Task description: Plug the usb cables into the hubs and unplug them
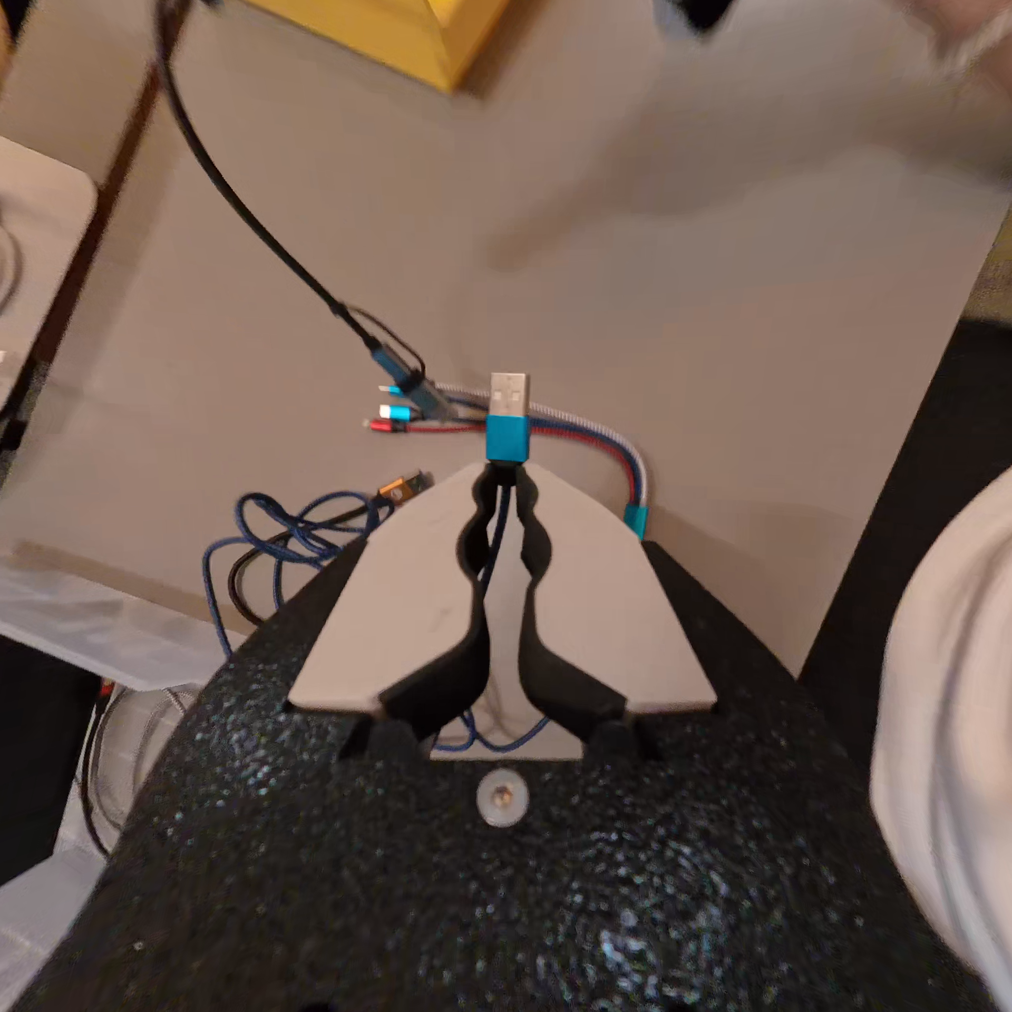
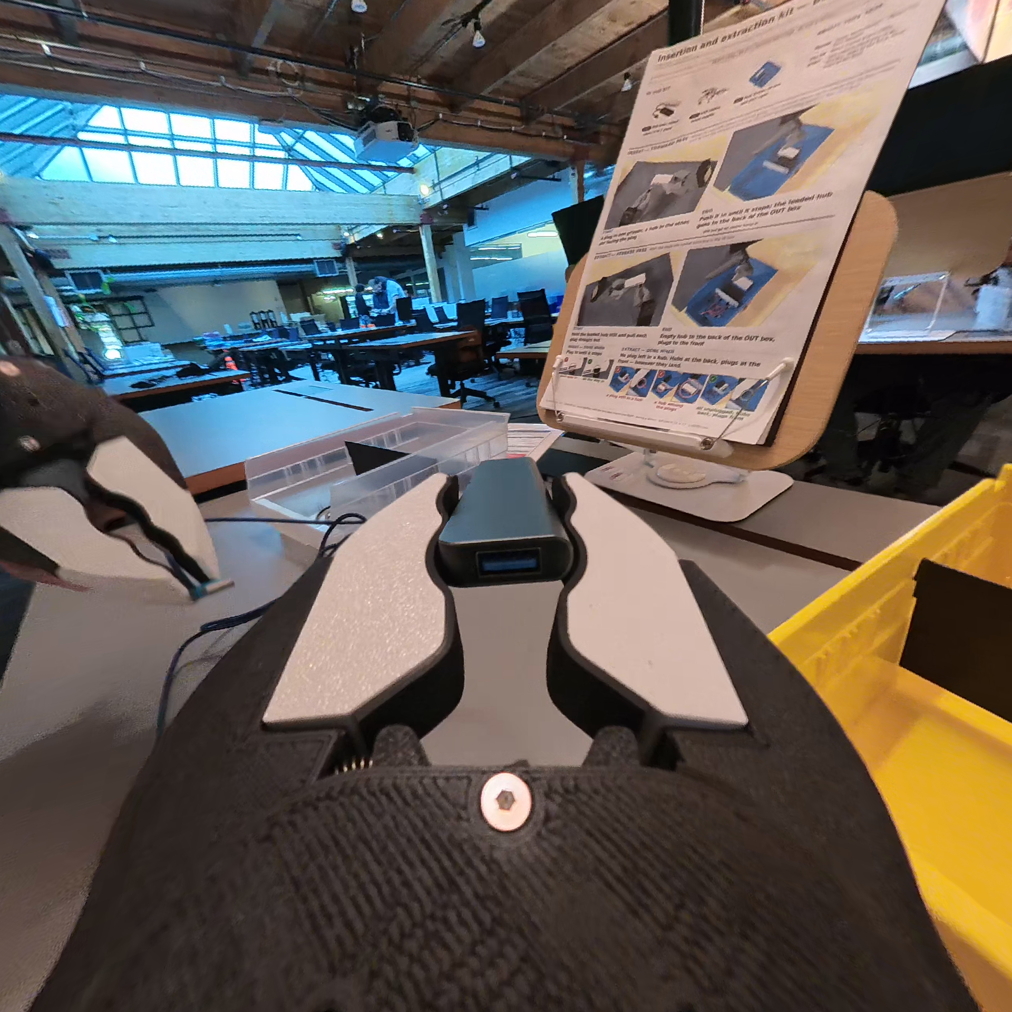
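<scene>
- Your left gripper (image 1: 507,471): closed on the blue plug (image 1: 507,435), metal tip forward, above the grey table (image 1: 712,356).
- Your right gripper (image 2: 504,487): clamped around the dark hub (image 2: 501,515), port facing you, beside the yellow bin (image 2: 903,712).

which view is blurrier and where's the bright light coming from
Left wrist view: motion-smeared, worst at the edges, though the blue USB plug held in the left gripper stays fairly crisp. Right wrist view: sharp on the hub, bent by wide-angle distortion, with bright skylights.
</scene>
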